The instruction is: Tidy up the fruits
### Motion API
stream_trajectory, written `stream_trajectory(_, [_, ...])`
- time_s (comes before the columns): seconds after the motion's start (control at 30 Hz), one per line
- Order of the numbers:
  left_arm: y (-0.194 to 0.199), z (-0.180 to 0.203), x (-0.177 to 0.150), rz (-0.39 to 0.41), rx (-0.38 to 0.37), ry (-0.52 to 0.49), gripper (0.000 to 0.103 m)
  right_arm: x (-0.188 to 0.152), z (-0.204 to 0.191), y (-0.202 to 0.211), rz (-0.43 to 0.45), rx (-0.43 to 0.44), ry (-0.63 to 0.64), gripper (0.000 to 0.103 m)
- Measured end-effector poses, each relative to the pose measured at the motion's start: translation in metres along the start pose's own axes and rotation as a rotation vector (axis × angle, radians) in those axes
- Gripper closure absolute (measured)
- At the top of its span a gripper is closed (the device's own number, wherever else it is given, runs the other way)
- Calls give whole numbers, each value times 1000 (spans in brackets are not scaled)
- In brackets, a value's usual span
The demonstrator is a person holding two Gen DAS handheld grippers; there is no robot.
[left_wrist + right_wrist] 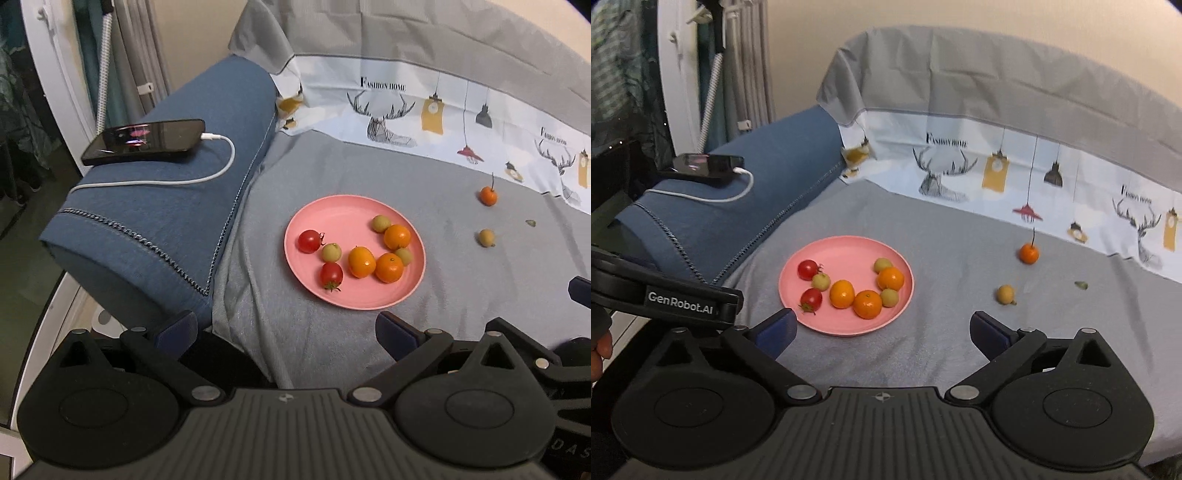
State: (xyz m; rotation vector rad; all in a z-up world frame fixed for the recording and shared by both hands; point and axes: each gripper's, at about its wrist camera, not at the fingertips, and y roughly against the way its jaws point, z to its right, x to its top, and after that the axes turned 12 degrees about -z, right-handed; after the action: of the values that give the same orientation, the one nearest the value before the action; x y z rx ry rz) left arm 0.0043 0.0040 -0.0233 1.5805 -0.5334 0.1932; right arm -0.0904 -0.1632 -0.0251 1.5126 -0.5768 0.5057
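A pink plate (332,214) (849,251) lies on the grey bedsheet and holds two red cherry tomatoes, three small oranges and three pale green fruits. To its right, loose on the sheet, sit a small orange with a stem (488,195) (1029,254) and a yellow-green fruit (486,237) (1005,294). My left gripper (286,328) stands open and empty, well short of the plate. In the right wrist view my right gripper (884,328) is open too, with nothing between its blue fingertips; the plate's near rim shows just beyond them.
A blue cushion (166,206) (750,206) lies left of the plate, carrying a phone (144,141) (701,165) on a white charging cable. A printed sheet (424,110) rises behind. A small green scrap (530,222) lies at the far right.
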Motion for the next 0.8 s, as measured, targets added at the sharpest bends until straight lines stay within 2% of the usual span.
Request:
stream_trajectory(0.33, [32,5,-15,76,7,-1,0,-12,0,32,70,8,-11,3])
stream_trajectory(0.8, [41,6,-20,97,14,-4,0,-17,0,42,91,18,-13,3])
